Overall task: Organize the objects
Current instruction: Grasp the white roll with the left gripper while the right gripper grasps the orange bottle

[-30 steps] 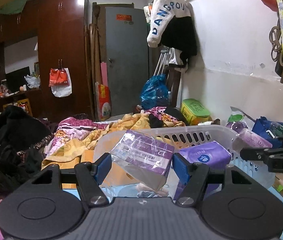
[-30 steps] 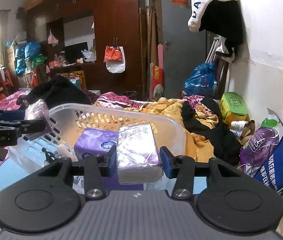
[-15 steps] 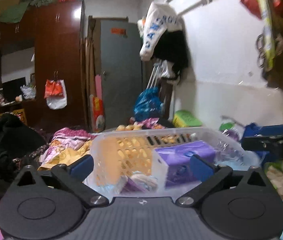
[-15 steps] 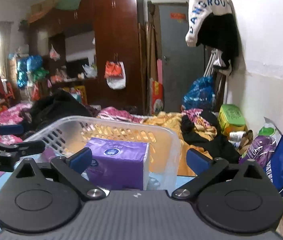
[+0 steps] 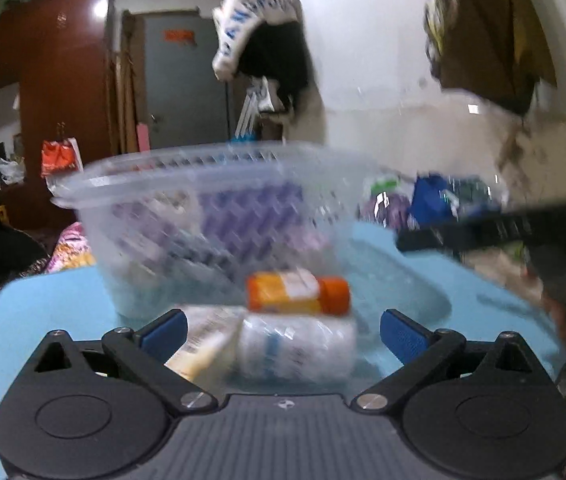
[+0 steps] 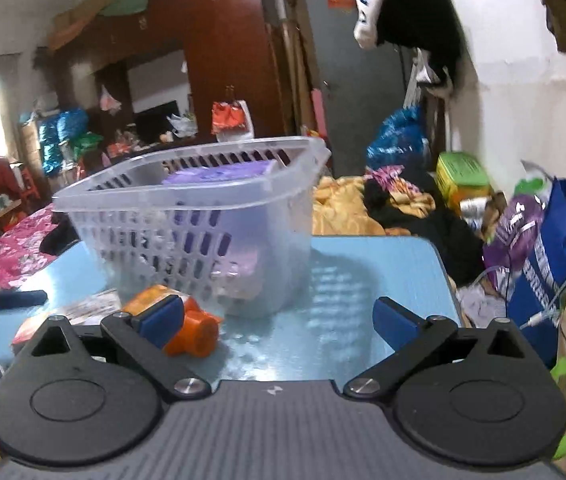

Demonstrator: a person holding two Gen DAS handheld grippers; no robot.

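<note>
A clear plastic basket [image 5: 219,216] [image 6: 203,216] stands on the light blue table [image 6: 383,276], with purple tissue packs [image 6: 219,172] inside it. In front of it lie an orange bottle [image 5: 299,290] [image 6: 193,326] on its side, a white wrapped pack [image 5: 299,346] and a cream tube [image 5: 199,354]. My left gripper [image 5: 281,328] is open, low over the table, with the white pack and tube between its fingers but untouched. My right gripper [image 6: 279,316] is open over bare table, its left fingertip in front of the orange bottle.
My right gripper's arm [image 5: 503,228] crosses the right of the left wrist view. Flat packets [image 6: 83,310] lie on the table's left. Bags [image 6: 543,240] and a green box [image 6: 463,176] crowd the right wall. Heaped clothes [image 6: 363,208] lie behind the table.
Both grippers let go of their tissue packs over the basket and opened wide. Both have since dropped down in front of the basket, close to the table.
</note>
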